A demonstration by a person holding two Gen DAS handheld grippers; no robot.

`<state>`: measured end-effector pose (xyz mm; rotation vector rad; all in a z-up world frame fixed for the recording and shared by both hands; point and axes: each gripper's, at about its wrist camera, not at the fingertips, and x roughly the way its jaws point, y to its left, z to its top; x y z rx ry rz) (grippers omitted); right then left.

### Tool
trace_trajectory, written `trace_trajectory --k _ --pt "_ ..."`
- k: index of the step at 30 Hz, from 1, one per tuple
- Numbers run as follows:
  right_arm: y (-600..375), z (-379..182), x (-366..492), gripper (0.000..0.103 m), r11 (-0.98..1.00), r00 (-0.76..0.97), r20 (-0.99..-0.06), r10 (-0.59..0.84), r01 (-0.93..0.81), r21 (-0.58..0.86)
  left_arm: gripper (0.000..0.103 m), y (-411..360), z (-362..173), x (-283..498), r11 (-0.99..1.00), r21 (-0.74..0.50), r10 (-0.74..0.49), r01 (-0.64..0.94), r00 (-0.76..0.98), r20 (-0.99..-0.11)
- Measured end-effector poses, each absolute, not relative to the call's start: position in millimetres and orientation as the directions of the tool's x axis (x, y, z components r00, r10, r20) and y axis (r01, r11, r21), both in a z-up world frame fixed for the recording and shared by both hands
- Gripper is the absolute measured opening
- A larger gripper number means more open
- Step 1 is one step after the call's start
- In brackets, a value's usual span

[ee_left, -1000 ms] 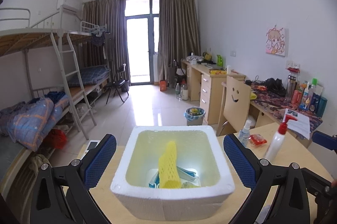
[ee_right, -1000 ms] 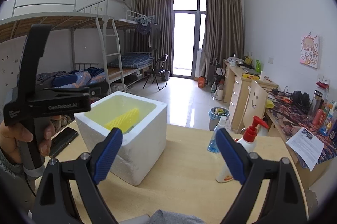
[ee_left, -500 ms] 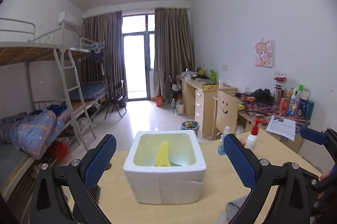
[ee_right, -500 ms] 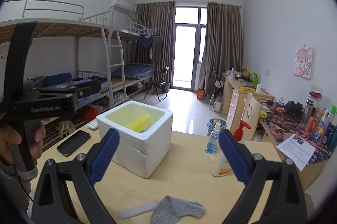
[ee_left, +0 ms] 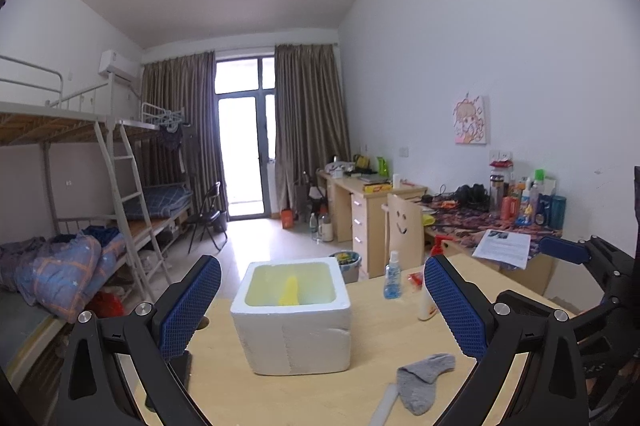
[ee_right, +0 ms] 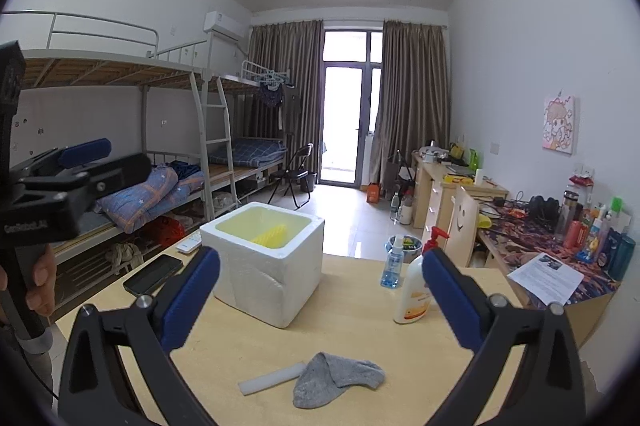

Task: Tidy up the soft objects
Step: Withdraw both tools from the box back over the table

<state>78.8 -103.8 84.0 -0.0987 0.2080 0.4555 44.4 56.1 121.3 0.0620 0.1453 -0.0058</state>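
Pulled back from the foam box (ee_left: 294, 310), now smaller at mid-frame; grey sock (ee_right: 336, 384) and white strip (ee_right: 270, 378) newly visible at lower centre. Left gripper (ee_left: 322, 310) spread wide and empty, right gripper (ee_right: 320, 296) opening, nothing between. Bare bench (ee_right: 360, 330) around the box.

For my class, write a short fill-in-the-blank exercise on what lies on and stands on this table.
1. The yellow foam net sits inside the white ____ box.
2. The sock lying on the table is ____ in colour.
3. The pump bottle has a ____ pump head.
4. The right gripper, its jaws opening, holds ____.

Missing words: foam; grey; red; nothing
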Motion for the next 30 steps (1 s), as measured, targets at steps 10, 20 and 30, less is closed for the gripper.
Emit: trace_trajectory --k 10,20,30 --pt "-108.0 80.7 49.8 0.102 0.897 0.886 -0.200 0.419 -0.438 -0.064 0.102 54.3 116.4 19.2 0.998 0.064 0.012 -0.004 0.992 -0.126" --pt "-114.4 67.2 29.0 0.102 0.906 0.896 -0.188 0.402 -0.419 -0.062 0.102 48.2 92.7 -4.6 0.998 0.051 -0.015 0.023 0.989 -0.148" --pt "-119.8 51.9 12.6 0.102 0.910 0.900 -0.180 0.397 -0.412 -0.052 0.102 45.5 71.9 -26.0 0.998 0.042 -0.043 0.050 0.990 -0.136"
